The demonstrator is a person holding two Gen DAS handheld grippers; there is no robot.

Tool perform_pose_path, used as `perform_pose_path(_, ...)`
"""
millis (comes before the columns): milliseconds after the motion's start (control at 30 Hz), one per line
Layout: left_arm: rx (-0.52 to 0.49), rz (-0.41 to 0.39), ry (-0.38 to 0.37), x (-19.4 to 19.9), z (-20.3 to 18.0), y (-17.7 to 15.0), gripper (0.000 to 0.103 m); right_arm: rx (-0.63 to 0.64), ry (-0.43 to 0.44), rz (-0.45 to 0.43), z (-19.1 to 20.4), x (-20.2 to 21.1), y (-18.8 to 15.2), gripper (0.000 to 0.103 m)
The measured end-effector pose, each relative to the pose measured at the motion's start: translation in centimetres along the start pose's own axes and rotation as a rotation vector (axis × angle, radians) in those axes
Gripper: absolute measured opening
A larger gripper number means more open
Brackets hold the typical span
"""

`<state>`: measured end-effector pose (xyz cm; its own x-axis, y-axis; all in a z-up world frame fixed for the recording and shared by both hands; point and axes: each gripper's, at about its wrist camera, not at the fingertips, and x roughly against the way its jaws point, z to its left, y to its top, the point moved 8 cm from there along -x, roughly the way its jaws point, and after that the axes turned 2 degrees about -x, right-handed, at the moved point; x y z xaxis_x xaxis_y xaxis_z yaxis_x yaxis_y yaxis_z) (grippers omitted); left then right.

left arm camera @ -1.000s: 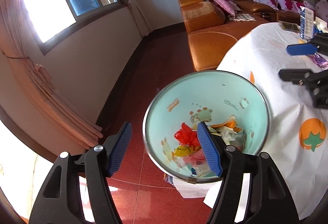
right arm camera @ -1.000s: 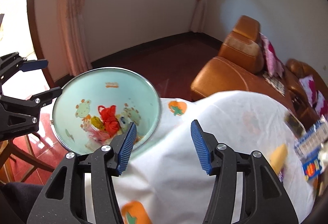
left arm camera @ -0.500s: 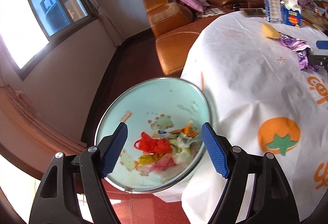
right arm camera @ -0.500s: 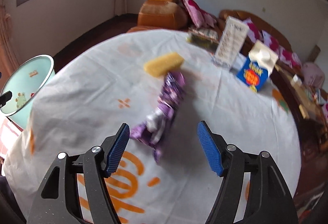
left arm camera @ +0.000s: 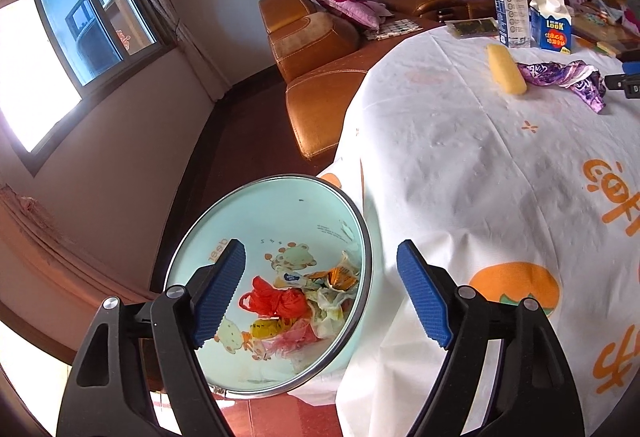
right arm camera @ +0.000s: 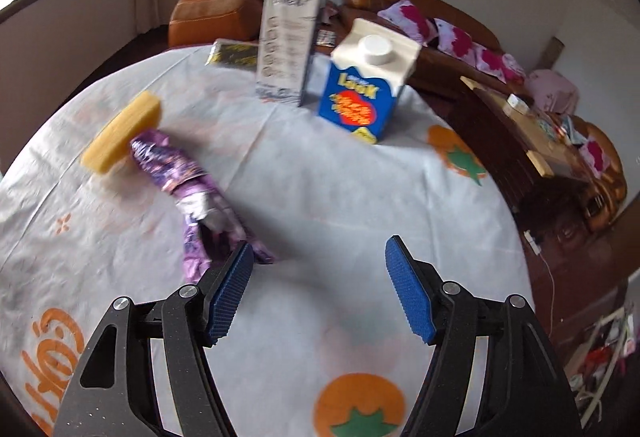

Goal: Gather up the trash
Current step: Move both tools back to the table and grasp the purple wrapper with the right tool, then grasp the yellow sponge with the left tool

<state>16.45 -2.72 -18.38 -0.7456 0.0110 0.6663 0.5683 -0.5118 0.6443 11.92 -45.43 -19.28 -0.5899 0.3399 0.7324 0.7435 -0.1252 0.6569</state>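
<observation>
A pale green bin [left arm camera: 288,213] with wrappers and a red bag inside stands on the floor beside the table. My left gripper [left arm camera: 320,293] is open and empty above its rim. My right gripper [right arm camera: 320,289] is open and empty over the white tablecloth [right arm camera: 320,197]. A crumpled purple wrapper [right arm camera: 188,181] lies just left of its left finger; it also shows in the left wrist view [left arm camera: 568,77]. A yellow sponge-like block [right arm camera: 122,133] lies beyond the wrapper, also in the left wrist view [left arm camera: 505,69].
A blue milk carton [right arm camera: 366,89] and a tall white carton [right arm camera: 286,45] stand at the table's far side, with a dark packet [right arm camera: 234,53] behind. Brown leather sofas [left arm camera: 316,49] stand beyond the table. A window [left arm camera: 80,21] is on the left wall.
My right gripper has swung from the bin over to the table and closer to the purple wrapper and cartons. My left gripper has turned right, so the bin has moved left in its view.
</observation>
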Motion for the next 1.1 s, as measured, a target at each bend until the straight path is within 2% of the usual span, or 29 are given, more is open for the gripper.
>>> perform_pose_path(67, -0.001, -0.003, -0.005, -0.2, -0.3, 0.4, 0.077, -0.023, 0.03, -0.013, -0.2, 0.7, -0.1, 0.068)
perform_pose_path(200, -0.011, -0.022, -0.021, -0.2, -1.5, 1.6, 0.077, -0.051, 0.152, -0.026, 2.1, 1.9, -0.7, 0.068)
perform_pose_path(367, -0.015, -0.046, -0.034, -0.1, -2.7, 3.0, 0.077, -0.076, 0.206, 0.035, 4.2, -0.6, -0.3, 0.068)
perform_pose_path(400, -0.014, -0.049, -0.036, -0.1, -2.8, 3.3, 0.077, -0.103, 0.222, 0.058, 4.0, -1.4, -0.3, 0.064)
perform_pose_path(433, -0.014, -0.053, -0.039, -0.1, -3.0, 3.7, 0.077, -0.121, 0.241, 0.071, 4.0, -1.7, -0.4, 0.051)
perform_pose_path(567, -0.021, -0.068, -0.058, -0.2, -4.3, 5.2, 0.077, -0.135, 0.335, 0.088, 4.3, -2.0, -0.3, 0.029)
perform_pose_path(600, -0.023, -0.07, -0.062, -0.3, -4.7, 5.4, 0.077, -0.128, 0.343, 0.086, 4.4, -1.8, -0.4, 0.022)
perform_pose_path(633, -0.026, -0.073, -0.069, -0.3, -5.2, 5.9, 0.077, -0.12, 0.344, 0.081, 4.4, -1.6, -0.4, 0.02)
perform_pose_path(800, -0.047, -0.087, -0.108, -0.4, -8.1, 7.9, 0.077, -0.146, 0.367, 0.052, 3.2, -0.7, -0.5, 0.017)
perform_pose_path(1100, -0.049, -0.084, -0.188, -2.1, -14.3, 12.2, 0.078, -0.264, 0.265, -0.02, -5.5, 0.2, 0.3, 0.017)
